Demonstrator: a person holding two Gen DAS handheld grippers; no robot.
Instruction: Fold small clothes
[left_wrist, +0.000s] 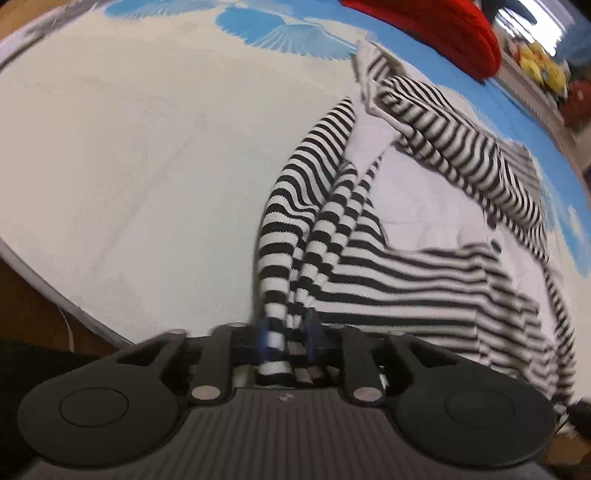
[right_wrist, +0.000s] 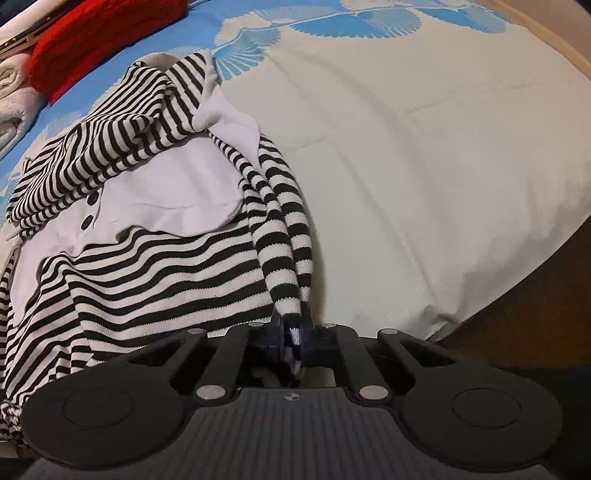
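Both the left gripper (left_wrist: 287, 341) and right gripper (right_wrist: 293, 341) have jaws clamped on bunched edges of the black-and-white striped knit garment (left_wrist: 399, 280) (right_wrist: 147, 266) lying on the cream-and-blue bedspread (left_wrist: 129, 166) (right_wrist: 424, 147).

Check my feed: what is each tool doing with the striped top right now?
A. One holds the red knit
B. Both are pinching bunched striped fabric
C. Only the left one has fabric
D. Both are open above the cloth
B: in each wrist view a bunched fold of the striped top runs straight between the fingers of the left tool and the right tool.
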